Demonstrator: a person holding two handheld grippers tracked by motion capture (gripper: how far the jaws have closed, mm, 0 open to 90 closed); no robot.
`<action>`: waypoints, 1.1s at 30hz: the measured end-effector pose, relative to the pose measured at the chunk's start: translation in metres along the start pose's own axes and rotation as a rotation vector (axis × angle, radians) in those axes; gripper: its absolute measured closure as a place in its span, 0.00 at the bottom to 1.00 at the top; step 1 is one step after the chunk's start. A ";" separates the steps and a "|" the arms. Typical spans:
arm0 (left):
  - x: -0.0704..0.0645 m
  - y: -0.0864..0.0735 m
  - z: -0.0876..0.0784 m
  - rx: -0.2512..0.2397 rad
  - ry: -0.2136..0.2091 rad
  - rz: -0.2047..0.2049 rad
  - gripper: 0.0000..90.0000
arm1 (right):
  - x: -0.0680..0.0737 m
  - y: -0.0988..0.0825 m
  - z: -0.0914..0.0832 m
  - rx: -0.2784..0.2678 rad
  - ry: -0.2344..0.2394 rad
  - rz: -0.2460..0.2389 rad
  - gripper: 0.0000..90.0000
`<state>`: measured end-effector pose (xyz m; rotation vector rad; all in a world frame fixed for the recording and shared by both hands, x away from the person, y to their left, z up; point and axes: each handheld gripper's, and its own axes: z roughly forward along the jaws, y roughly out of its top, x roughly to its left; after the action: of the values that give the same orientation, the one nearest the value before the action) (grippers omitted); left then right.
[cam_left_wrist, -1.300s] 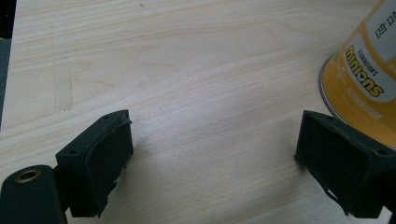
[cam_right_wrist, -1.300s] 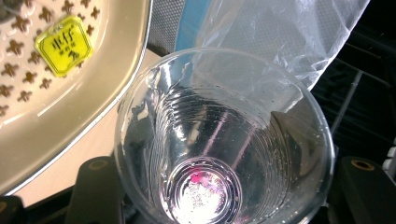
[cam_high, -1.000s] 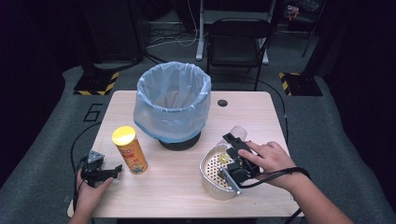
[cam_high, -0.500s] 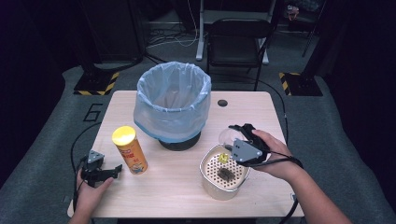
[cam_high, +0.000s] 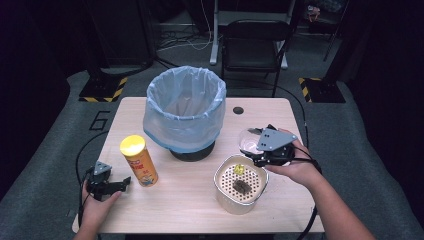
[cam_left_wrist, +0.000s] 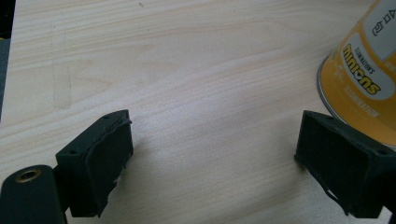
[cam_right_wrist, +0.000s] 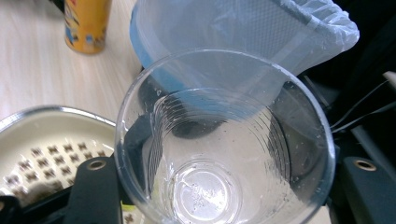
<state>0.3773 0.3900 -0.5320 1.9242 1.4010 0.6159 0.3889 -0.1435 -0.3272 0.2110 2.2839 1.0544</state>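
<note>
My right gripper (cam_high: 256, 151) is shut on a clear plastic cup (cam_high: 248, 141), just beyond the far right rim of a metal pot (cam_high: 220, 187). In the right gripper view the cup (cam_right_wrist: 224, 154) sits between the two jaws of the right gripper (cam_right_wrist: 224, 191), its mouth facing the camera and looking empty apart from droplets. The pot's perforated insert holds a yellow bit (cam_high: 239, 169) and a dark bit (cam_high: 241, 186). My left gripper (cam_high: 121, 184) rests open on the table at the front left, next to a yellow chip can (cam_high: 138, 160). Nothing lies between the left gripper's (cam_left_wrist: 215, 158) jaws.
A bin lined with a pale blue bag (cam_high: 185, 107) stands at the table's middle back; it is the bag (cam_right_wrist: 243, 28) right behind the cup. The can (cam_left_wrist: 364, 70) is close to one left jaw. A black chair (cam_high: 255, 45) stands behind the table.
My right gripper has risen from over the pot and moved back and right with the cup. The left gripper has stayed put.
</note>
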 end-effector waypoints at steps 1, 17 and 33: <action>0.000 0.000 0.000 0.000 0.000 -0.002 0.12 | -0.002 0.001 0.000 -0.006 0.008 0.021 0.39; -0.001 -0.001 0.000 -0.004 -0.003 0.001 0.12 | -0.031 0.036 -0.004 -0.060 0.042 0.226 0.38; -0.002 -0.001 -0.001 0.001 0.003 -0.007 0.13 | -0.073 0.114 0.015 -0.089 0.030 0.327 0.37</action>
<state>0.3754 0.3884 -0.5318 1.9198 1.4091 0.6147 0.4441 -0.0848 -0.2175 0.5497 2.2709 1.3271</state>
